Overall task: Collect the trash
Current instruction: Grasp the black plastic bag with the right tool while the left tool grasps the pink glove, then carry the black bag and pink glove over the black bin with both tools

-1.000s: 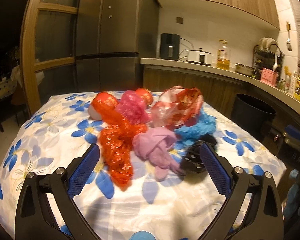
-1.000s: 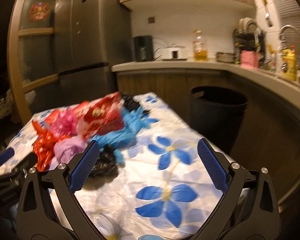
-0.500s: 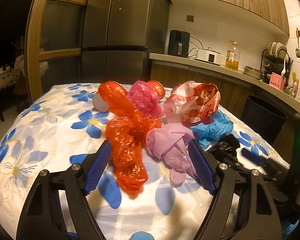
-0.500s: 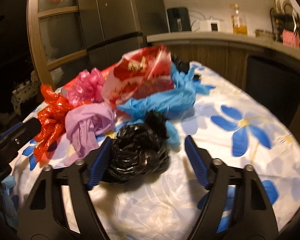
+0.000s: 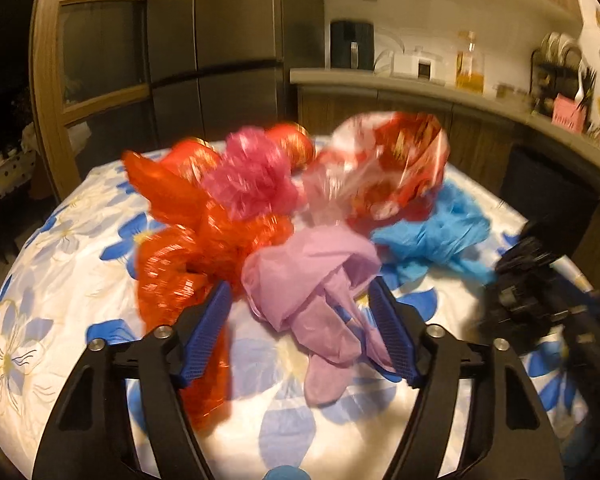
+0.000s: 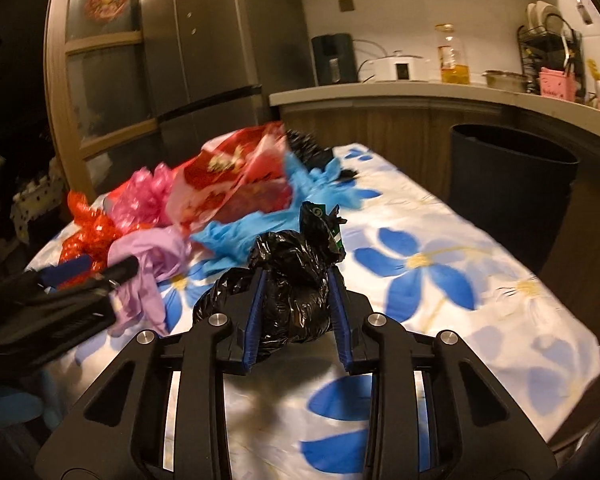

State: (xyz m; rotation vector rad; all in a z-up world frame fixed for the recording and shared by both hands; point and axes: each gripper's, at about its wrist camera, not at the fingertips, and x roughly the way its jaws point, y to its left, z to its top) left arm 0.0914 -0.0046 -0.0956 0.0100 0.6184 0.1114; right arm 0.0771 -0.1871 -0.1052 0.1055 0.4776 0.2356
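Note:
A pile of crumpled plastic bags lies on the flowered tablecloth (image 5: 60, 264). My left gripper (image 5: 300, 292) is open, its blue pads either side of the lilac bag (image 5: 316, 280), with the orange-red bag (image 5: 180, 264) at its left pad. Pink (image 5: 252, 176), red printed (image 5: 396, 168) and blue (image 5: 432, 236) bags lie behind. My right gripper (image 6: 296, 276) is shut on the black bag (image 6: 292, 288) and holds it just above the cloth (image 6: 440, 280). The lilac bag (image 6: 152, 260) and the left gripper show at the left of the right wrist view.
A dark bin (image 6: 512, 184) stands on the floor right of the table, below the counter (image 6: 420, 92). A fridge (image 5: 228, 52) stands behind the table. Another black bag (image 6: 308, 148) lies at the far side of the pile.
My right gripper has closed on the black bag and lifted it slightly. My left gripper has moved forward until its pads straddle the lilac bag.

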